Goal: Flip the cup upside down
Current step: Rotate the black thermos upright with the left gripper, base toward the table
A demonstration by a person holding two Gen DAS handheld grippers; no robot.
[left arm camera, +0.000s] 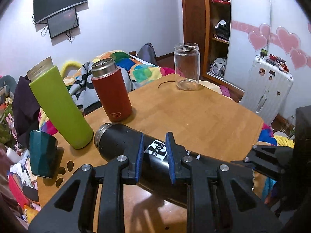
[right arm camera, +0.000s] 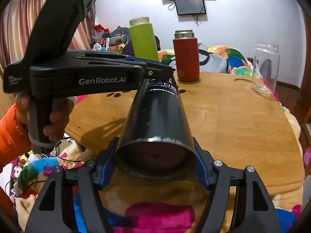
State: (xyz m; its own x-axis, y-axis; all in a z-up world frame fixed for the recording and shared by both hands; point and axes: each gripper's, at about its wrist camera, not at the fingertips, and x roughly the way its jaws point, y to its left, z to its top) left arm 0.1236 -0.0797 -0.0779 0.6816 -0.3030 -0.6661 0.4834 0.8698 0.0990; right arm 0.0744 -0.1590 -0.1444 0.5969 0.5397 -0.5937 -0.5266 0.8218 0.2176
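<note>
Black and lying almost level above the wooden table (left arm camera: 204, 120), the cup (left arm camera: 124, 145) is clamped at once by both claws: the left gripper (left arm camera: 154, 155) pinches its printed middle between blue pads (left arm camera: 140, 159), and the right gripper (right arm camera: 155, 167) squeezes its base end, the bottom facing that camera. Its steel-rimmed mouth points toward the green bottle (left arm camera: 60, 106) near the table's left edge. Beside that bottle stands a red flask (left arm camera: 111, 91), a dark green tumbler (left arm camera: 41, 155) sits at the near left corner, and a clear glass jar (left arm camera: 187, 67) stands at the far edge
</note>
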